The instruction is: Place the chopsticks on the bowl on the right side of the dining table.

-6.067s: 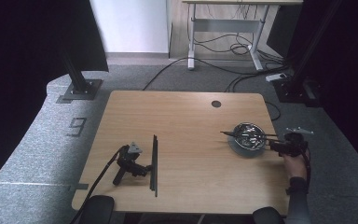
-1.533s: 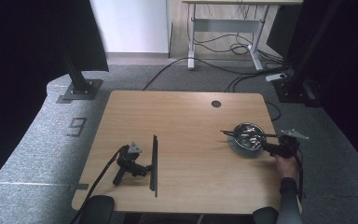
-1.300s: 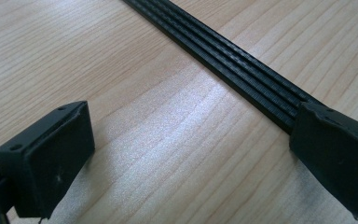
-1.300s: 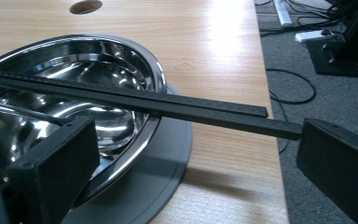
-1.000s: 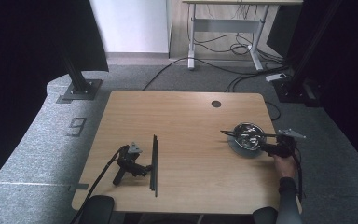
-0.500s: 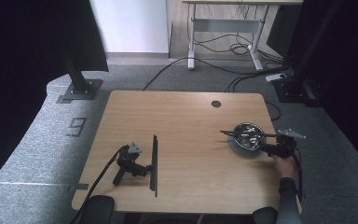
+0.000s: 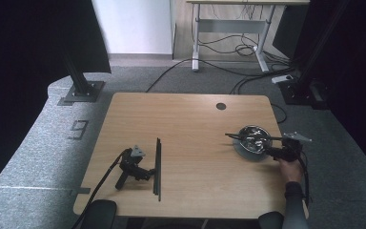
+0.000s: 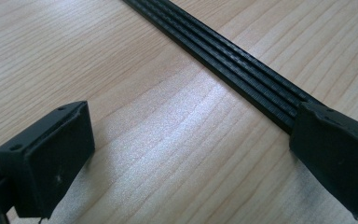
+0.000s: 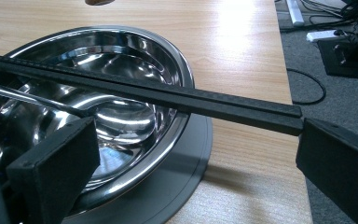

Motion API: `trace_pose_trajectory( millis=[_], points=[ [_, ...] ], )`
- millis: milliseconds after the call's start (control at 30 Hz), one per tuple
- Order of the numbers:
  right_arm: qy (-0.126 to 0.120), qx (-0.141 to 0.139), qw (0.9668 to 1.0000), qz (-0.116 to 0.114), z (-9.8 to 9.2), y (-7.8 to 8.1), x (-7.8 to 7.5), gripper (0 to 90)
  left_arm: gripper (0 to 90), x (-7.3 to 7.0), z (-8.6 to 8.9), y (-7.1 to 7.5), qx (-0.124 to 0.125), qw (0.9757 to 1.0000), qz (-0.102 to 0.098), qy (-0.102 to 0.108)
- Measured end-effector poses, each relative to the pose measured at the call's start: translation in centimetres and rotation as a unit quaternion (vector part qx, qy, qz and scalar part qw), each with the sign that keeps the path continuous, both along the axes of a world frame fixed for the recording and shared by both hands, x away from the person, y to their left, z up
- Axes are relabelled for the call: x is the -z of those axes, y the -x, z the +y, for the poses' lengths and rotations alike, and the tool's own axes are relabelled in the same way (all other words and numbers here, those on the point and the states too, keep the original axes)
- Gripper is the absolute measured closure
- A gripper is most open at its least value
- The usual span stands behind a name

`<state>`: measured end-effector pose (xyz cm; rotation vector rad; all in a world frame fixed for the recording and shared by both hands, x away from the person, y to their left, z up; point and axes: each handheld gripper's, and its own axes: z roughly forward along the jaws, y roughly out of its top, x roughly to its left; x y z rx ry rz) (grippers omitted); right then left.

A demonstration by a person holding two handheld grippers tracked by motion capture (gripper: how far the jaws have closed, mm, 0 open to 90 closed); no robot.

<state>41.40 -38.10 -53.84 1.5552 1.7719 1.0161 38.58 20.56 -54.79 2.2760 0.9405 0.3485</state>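
- Right gripper (image 7: 274, 151): held in the person's hand (image 7: 290, 169) at the table's right edge. Its jaws stand spread wide and grip nothing.
- Steel bowl (image 9: 121, 107): directly ahead of the right gripper, between and beyond its jaws, seated on a grey disc (image 9: 186, 172) that rests on the wooden table (image 7: 190, 124).
- Black rod (image 9: 177, 98): lies across the bowl's rim, ahead of the right gripper's jaws. Its near end sits just beside the tip of the jaw at the right of the right gripper view; contact cannot be confirmed.
- Utensil handle (image 9: 32, 100): a thin metal shaft lies inside the bowl, beneath the black rod.
- Left gripper (image 7: 143, 168): lies on the table, no hand on it. Its jaws are spread wide and empty.
- Black strips (image 8: 223, 60): a flat bundle on the table, running just ahead of the left gripper; one jaw tip lies beside its edge.
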Motion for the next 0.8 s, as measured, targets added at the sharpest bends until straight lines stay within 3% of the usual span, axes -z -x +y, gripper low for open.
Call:
trace_pose_trajectory(
  millis=[800],
  points=[
    [0.010, 0.001, 0.9999, 0.004, 0.15, 0.11, -0.21, 0.0, 0.0, 0.00, 0.00, 0.00, 0.000, 1.0000, 0.000, 0.000]
  ],
)
